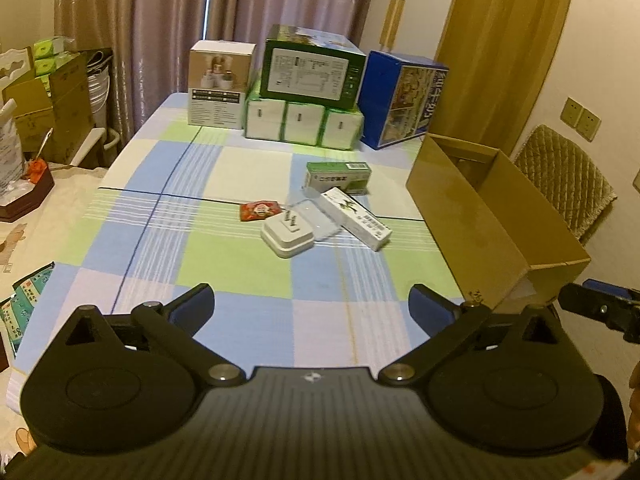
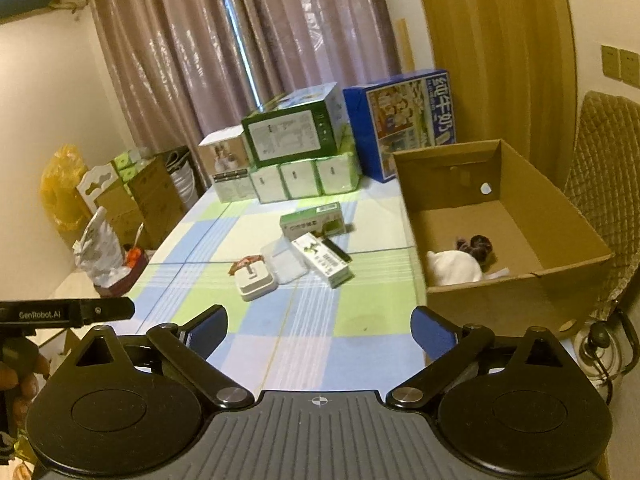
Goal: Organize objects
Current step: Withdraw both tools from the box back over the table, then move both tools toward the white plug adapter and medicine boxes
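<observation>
Both the left claw (image 1: pixel 312 304) and the right claw (image 2: pixel 320 326) are hovering spread and empty over the near end of the checkered surface (image 1: pixel 248 272), while the white plug adapter (image 1: pixel 287 236), clear case (image 1: pixel 320 220), red packet (image 1: pixel 259 210) and two small cartons (image 1: pixel 356 218) are lying clustered mid-surface, beside the cardboard box (image 2: pixel 516 300). The items are touching and overlapping, so a reach for one is probably risking dragging a neighbour along or nudging it away.
</observation>
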A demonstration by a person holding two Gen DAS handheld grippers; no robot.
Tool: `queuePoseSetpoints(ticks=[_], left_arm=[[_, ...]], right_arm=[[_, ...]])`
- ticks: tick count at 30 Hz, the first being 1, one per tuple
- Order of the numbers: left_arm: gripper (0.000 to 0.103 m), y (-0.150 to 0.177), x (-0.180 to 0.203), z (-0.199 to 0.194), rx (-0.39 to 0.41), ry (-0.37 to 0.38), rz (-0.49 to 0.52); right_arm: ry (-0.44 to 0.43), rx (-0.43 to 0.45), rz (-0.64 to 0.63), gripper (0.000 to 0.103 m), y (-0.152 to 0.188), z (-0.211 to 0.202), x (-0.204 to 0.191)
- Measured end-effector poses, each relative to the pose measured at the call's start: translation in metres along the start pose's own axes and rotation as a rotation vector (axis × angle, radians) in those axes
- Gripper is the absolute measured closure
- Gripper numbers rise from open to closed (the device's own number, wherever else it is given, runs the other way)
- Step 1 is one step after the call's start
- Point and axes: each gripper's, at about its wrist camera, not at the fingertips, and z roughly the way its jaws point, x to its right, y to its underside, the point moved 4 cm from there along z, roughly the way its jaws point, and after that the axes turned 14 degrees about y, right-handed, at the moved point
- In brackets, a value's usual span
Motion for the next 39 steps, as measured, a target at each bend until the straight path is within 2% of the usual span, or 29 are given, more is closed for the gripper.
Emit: queuePoseSetpoints(ticks=[17, 24, 29, 39], left_arm=[[0.001, -0.003, -0.028, 0.007, -0.005, -0.019, -0.03], [0.001, -0.008, -0.036, 0.016, -0.005, -0.003, -0.014], [0.002, -0.012, -0.047, 0.026, -0.002, 0.007, 0.016], [0.002, -0.015, -0.079, 0.066, -0.046, 0.009, 0.05]], right_arm=[[-0.023, -0.029, -0.043, 0.007, 0.007, 0.022, -0.024], [-0.028, -0.033, -0.069, 0.007, 0.006, 0.035, -0.035], [-0.039, -0.032, -0.099, 0.007, 0.005, 0.052, -0.044], [-0.056, -0.044, -0.18, 0.007, 0.004, 0.102, -0.059]])
